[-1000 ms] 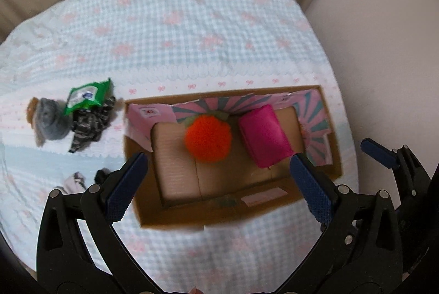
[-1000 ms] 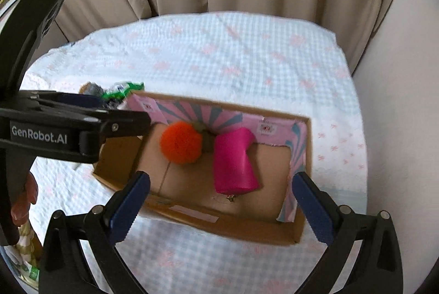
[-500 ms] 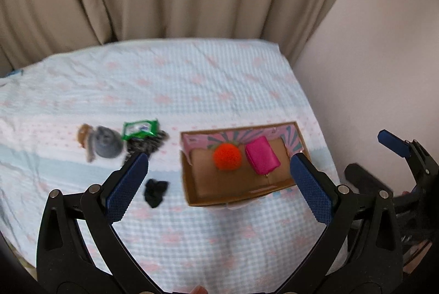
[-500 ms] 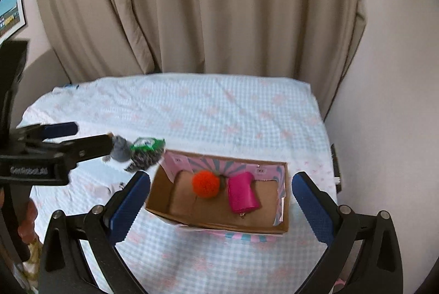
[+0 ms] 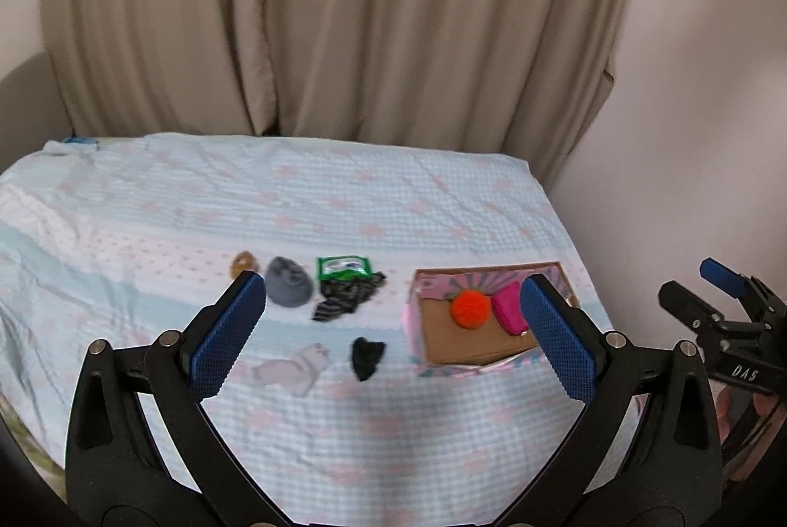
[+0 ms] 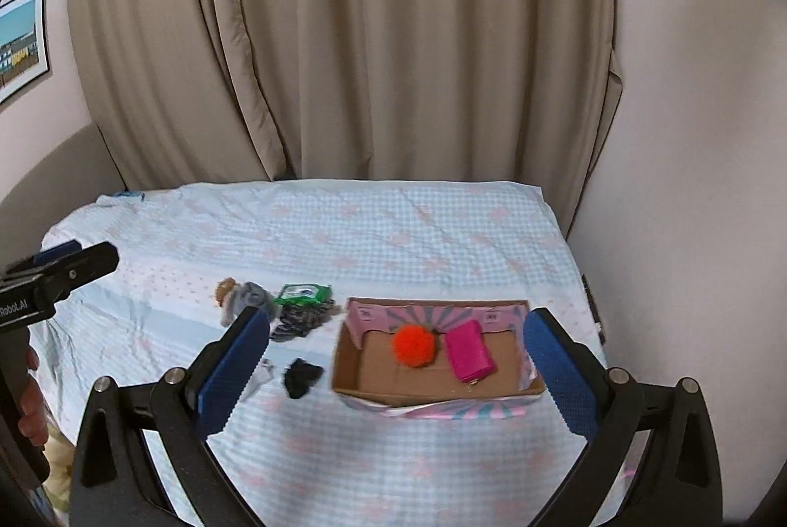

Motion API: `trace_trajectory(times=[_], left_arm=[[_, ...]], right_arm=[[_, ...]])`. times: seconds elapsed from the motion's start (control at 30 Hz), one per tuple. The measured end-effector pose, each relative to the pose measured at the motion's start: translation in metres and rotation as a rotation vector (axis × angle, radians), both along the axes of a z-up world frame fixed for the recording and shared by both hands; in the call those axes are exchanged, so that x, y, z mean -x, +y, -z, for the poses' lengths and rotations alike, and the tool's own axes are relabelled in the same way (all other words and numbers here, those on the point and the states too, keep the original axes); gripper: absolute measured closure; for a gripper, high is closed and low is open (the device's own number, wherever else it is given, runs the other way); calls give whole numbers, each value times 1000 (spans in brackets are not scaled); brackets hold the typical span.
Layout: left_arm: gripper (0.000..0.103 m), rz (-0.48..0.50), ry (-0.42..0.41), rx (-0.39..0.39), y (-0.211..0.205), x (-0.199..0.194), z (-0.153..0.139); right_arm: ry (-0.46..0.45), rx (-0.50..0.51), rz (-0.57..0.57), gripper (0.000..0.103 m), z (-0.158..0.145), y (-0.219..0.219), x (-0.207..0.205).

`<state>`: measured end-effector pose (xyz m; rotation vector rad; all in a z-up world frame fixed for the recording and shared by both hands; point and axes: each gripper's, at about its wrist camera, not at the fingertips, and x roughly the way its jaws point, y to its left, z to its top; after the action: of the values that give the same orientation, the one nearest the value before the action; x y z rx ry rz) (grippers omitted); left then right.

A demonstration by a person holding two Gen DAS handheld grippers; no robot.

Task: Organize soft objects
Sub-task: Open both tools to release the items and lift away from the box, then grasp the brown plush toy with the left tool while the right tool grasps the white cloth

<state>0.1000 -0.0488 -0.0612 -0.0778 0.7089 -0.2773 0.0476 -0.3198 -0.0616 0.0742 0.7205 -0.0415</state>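
A cardboard box [image 6: 354, 372] with pink flaps sits on the bed and holds an orange pom-pom [image 6: 414, 345] and a pink pouch [image 6: 468, 350]; the box [image 5: 442, 342] also shows in the left wrist view. Left of it lie a grey soft piece [image 5: 289, 288], a green packet [image 5: 343, 267], a striped dark cloth [image 5: 347, 299], a black piece [image 5: 366, 357] and a white sock [image 5: 295, 367]. My left gripper [image 5: 393, 330] is open and empty, high above the bed. My right gripper [image 6: 396, 369] is open and empty, also held back from the box.
The bed has a light blue checked cover [image 6: 383, 241]. Beige curtains [image 6: 369, 35] hang behind it, and a wall [image 6: 698, 182] runs along the right side. A small brown ring [image 5: 242, 263] lies by the grey piece. A picture [image 6: 19, 45] hangs at left.
Both grippers have pulled up and back from the box, so the whole bed and the curtains now show. The objects have not moved.
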Motion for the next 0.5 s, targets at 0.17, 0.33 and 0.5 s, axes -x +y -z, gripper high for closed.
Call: trace_trajectory(times=[0.17, 0.33, 0.5], left_arm=[[0, 11, 0, -5, 59, 6, 2], [0, 22, 16, 9, 119, -10, 4], [0, 45, 28, 1, 167, -38, 12]], right_arm=[[-9, -35, 35, 0, -6, 41, 11], [6, -30, 76, 0, -2, 92, 8], [17, -43, 118, 0, 12, 142, -3]])
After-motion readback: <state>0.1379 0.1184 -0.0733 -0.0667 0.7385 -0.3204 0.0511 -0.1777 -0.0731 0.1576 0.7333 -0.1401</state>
